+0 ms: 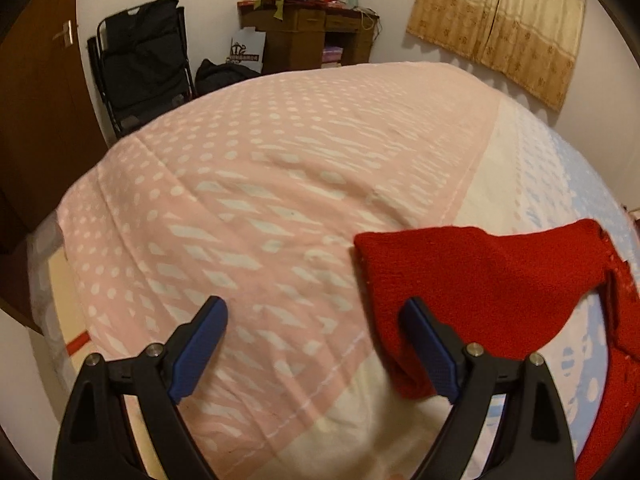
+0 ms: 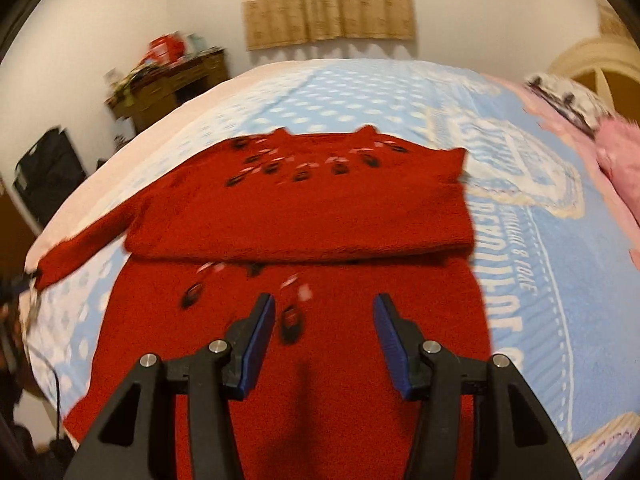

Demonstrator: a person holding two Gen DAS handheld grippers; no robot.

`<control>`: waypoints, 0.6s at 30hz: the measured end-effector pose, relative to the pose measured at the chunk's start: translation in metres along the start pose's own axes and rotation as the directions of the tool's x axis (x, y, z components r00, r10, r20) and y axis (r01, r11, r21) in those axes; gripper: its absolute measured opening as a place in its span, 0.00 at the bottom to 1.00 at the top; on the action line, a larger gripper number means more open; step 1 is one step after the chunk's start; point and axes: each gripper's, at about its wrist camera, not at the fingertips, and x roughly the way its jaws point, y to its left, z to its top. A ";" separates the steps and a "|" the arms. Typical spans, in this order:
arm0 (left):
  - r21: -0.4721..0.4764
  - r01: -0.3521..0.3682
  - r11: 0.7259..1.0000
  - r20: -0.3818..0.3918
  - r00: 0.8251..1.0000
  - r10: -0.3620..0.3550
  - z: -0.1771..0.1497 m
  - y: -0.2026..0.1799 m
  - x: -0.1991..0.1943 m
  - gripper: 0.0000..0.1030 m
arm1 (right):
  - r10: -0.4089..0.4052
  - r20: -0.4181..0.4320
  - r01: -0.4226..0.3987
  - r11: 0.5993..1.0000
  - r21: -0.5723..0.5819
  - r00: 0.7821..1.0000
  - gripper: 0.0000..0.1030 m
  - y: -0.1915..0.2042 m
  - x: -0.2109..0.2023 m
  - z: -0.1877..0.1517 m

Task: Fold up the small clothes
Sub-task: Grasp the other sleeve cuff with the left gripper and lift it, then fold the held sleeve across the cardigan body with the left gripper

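The right gripper (image 2: 324,340) hovers over a red knitted sweater (image 2: 296,216), its blue-padded jaws partly parted and released, nothing pinched between them, only red knit showing below. The sweater lies on a bed cover (image 2: 532,248) printed in pale blue with white dots and lettering. Its far part, at twelve o'clock from the claw, is already doubled over the near part, leaving a thick rounded fold edge running from nine to three o'clock. Small dark and pale knitted motifs ring the neckline and scatter over the lower layer. One sleeve (image 2: 84,244) stretches away toward nine o'clock. The left gripper (image 1: 316,344) is released too, jaws spread wide and empty; its right-hand pad sits at the cuff end of that sleeve (image 1: 472,292), which lies at about three o'clock from the claw, while pink cover with white dashes fills the gap between the jaws. The wool looks soft, fuzzy and heavy enough to hold a crease. My judgement: a first fold of the body is done and the sleeve is next; the left claw needs to shift right, close on the cuff, and carry it across the body
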 end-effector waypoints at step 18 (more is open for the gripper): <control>0.117 0.180 0.977 -0.026 0.984 -0.178 -0.001 -0.052 0.001 0.13 | 0.013 0.008 -0.013 1.000 -0.024 1.000 0.51 0.034 0.003 -0.025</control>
